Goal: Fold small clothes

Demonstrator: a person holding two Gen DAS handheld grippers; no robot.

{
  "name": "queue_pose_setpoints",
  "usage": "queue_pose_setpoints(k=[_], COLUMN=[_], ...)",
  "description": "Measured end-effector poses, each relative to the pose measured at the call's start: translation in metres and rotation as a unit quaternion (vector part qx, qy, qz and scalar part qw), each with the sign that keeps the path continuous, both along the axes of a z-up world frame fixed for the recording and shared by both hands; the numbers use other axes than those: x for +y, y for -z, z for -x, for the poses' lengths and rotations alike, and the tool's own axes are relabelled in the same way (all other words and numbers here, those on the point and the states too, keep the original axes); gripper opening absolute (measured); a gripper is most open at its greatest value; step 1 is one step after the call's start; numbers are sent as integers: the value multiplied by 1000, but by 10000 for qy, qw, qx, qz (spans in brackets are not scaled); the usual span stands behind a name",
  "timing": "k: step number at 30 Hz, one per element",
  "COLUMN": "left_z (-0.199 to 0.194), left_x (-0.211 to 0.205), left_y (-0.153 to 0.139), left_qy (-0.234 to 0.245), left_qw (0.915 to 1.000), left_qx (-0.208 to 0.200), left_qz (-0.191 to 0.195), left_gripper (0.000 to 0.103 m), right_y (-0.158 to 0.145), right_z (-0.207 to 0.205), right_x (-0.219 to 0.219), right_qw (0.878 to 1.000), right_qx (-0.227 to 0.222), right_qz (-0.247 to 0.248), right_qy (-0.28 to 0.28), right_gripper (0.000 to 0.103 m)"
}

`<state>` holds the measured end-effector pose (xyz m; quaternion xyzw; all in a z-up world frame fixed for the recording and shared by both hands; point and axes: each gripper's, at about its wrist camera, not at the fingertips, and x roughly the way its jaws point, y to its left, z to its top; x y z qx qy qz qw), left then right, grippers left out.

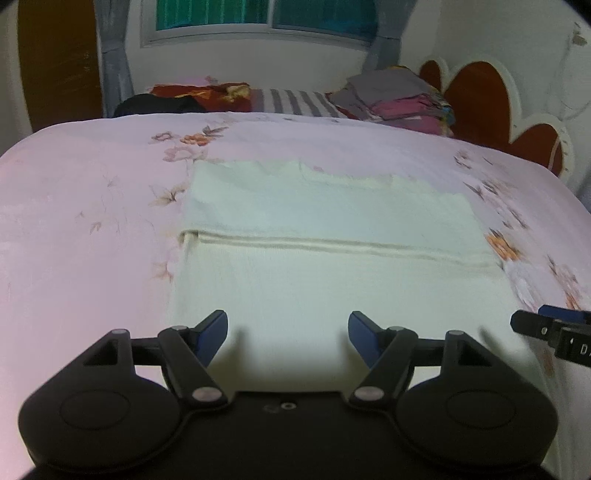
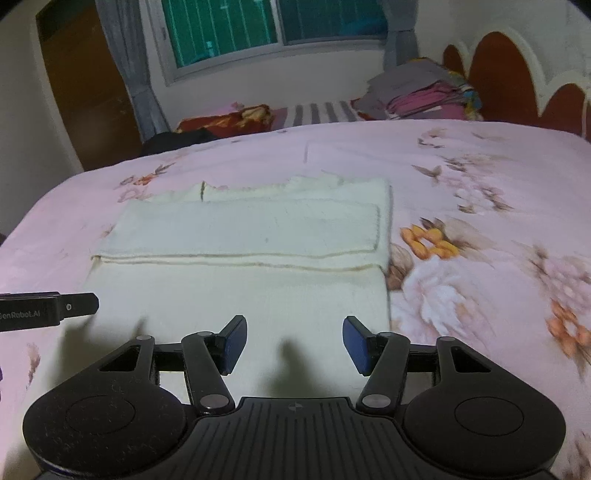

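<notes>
Overhead: pink floral bedsheet (image 1: 92,206) covers the bed, window (image 1: 258,18) behind, stacked clothes (image 2: 424,96) at the headboard. Cream cloth (image 1: 314,258) lies mid-bed, folded, 1 layer overlapping. Left gripper (image 1: 288,339) and right gripper (image 2: 294,345) both gape, empty.

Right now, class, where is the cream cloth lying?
The cream cloth lies partly folded on the pink floral bedspread, directly ahead of both grippers, well short of the clothes pile.
</notes>
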<state>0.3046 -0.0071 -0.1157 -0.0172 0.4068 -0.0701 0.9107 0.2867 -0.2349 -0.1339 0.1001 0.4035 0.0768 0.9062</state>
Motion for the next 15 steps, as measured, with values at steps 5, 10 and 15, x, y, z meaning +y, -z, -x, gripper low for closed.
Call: queue_pose_setpoints(k=[5, 10, 15], left_z=[37, 73, 103], left_x=[12, 22, 33], left_y=[0, 0, 0], left_qy=[244, 416, 473], left_qw=[9997, 9991, 9988], left_qx=[32, 56, 123], left_qz=[37, 9, 6], left_gripper=[71, 71, 71], right_y=[-14, -26, -29], right_z=[43, 83, 113], right_x=[13, 32, 42], right_qw=[9998, 9995, 9995], right_qx=[-50, -165, -142], right_qz=[85, 240, 249], right_qy=[184, 151, 141], right_gripper=[73, 75, 75])
